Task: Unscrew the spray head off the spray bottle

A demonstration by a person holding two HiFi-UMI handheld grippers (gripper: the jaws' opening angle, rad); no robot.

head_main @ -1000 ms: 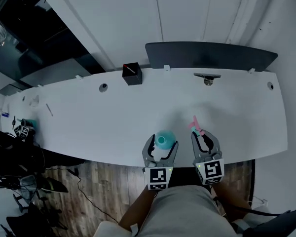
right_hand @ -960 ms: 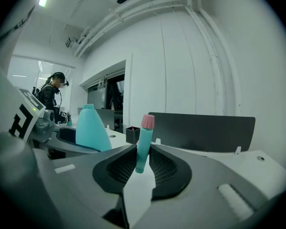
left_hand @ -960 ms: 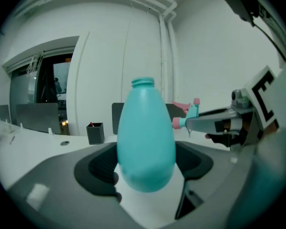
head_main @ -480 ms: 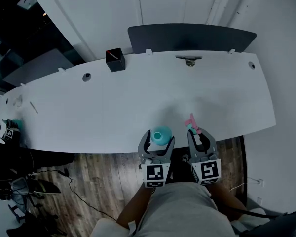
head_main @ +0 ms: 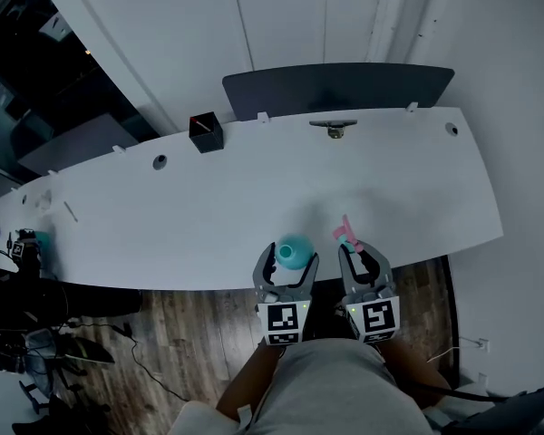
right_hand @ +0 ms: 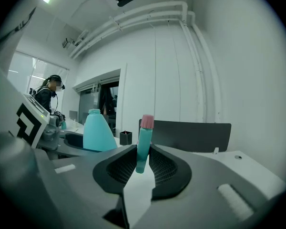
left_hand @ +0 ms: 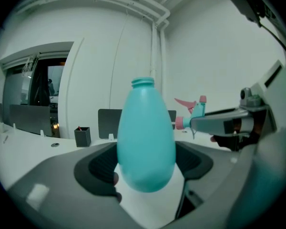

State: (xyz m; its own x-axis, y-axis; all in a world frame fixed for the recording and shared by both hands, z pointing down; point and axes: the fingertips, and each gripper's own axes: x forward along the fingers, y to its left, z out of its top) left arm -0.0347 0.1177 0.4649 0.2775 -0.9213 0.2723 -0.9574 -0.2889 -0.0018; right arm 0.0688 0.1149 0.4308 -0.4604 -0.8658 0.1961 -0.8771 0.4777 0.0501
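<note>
The white surface (head_main: 208, 216) runs from far left to right across the head view, with its curved near edge just in front of me. A dark divider panel (head_main: 335, 87) stands along its far edge, right of centre. Wooden floor (head_main: 190, 333) shows below the near edge.

My left tongs (head_main: 288, 261) stand wide and clamp the body of the teal spray bottle (left_hand: 145, 137). The bottle is upright, at the near edge of the surface. Its threaded neck is open at the top, with no head fitted. I cannot tell whether its base touches the surface.

My right tongs (head_main: 356, 254) are narrow and clamp the teal stem of the spray head (right_hand: 143, 147). The pink end of the head points up and away from me. The spray head is just right of the bottle, apart from it.

A small black box (head_main: 204, 134) stands at the far edge of the surface, left of the panel.
</note>
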